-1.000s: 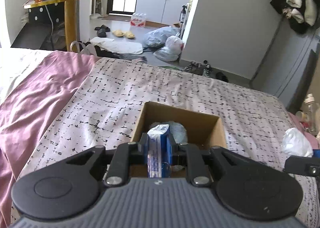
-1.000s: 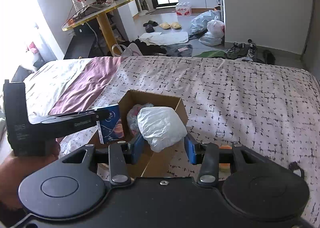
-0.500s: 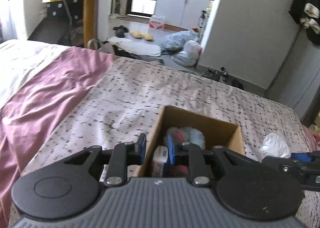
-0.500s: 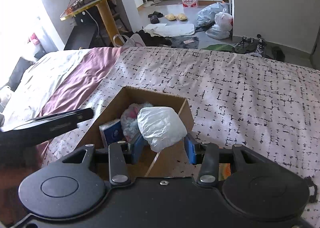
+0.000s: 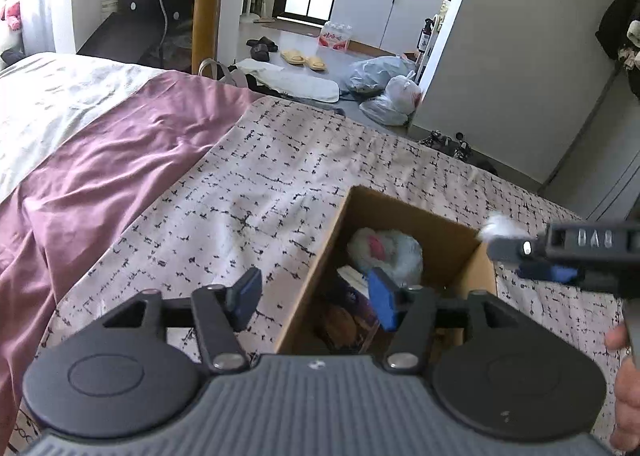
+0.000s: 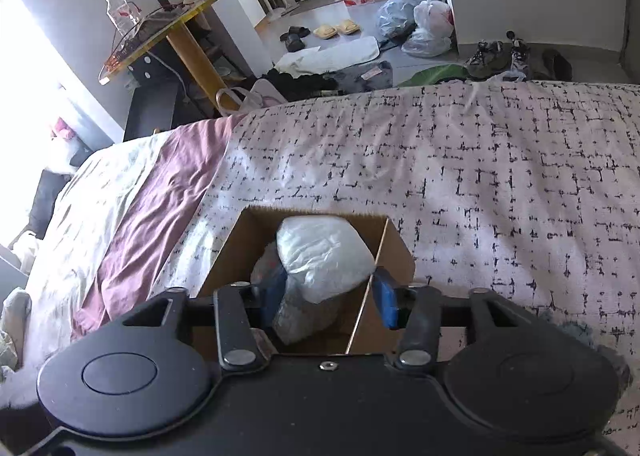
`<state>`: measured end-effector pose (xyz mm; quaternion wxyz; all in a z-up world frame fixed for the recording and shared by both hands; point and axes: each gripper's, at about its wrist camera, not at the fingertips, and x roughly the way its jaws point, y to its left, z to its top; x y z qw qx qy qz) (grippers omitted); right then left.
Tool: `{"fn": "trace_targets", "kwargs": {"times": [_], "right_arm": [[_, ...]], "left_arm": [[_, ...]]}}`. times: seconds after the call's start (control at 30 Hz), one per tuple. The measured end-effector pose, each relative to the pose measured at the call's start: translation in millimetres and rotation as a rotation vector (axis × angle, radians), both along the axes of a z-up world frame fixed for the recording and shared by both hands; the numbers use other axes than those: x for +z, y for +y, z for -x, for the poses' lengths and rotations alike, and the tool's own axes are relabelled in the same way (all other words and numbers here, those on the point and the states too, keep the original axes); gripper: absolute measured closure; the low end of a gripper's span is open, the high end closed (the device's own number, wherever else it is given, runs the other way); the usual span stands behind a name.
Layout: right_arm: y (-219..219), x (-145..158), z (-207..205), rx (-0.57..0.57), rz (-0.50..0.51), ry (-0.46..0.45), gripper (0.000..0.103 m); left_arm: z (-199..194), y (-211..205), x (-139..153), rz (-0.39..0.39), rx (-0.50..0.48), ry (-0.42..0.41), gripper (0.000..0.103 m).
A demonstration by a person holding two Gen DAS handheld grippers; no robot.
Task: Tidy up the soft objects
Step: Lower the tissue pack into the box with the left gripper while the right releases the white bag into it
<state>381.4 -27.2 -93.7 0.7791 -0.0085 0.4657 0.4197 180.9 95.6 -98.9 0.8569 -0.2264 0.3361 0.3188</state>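
An open cardboard box (image 5: 448,232) (image 6: 236,252) stands on the patterned bedspread. In the left wrist view it holds a white and pink soft bundle (image 5: 384,250) and a blue packet (image 5: 356,296). My left gripper (image 5: 314,298) is open and empty, straddling the box's left wall. My right gripper (image 6: 330,296) is shut on a white plastic-wrapped soft pack (image 6: 324,256) and holds it over the box opening. In the left wrist view the right gripper (image 5: 560,256) comes in from the right with the white pack (image 5: 500,225) at its tip.
A mauve sheet (image 5: 100,175) and a cream cover (image 5: 48,103) lie on the left of the bed. Beyond the bed's far edge are a yellow table (image 5: 204,15), slippers and plastic bags (image 5: 384,83) on the floor.
My left gripper let the blue packet go into the box, opened wide and drew back left. My right gripper carried the white pack forward over the box opening.
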Motion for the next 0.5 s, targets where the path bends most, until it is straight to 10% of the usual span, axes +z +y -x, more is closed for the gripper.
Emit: {"fn": "trace_targets", "kwargs": {"times": [0.2,0.5], "right_arm": [[-13,10,4,0.019,-0.001,0.008,0.045],[-41,19,24,0.059,0.036,-0.040,0.036]], "left_arm": [[6,-11,7,-0.049,0.044,-0.009,0.005],[10,-27,24,-0.081,0.045,-0.013,0.000]]}}
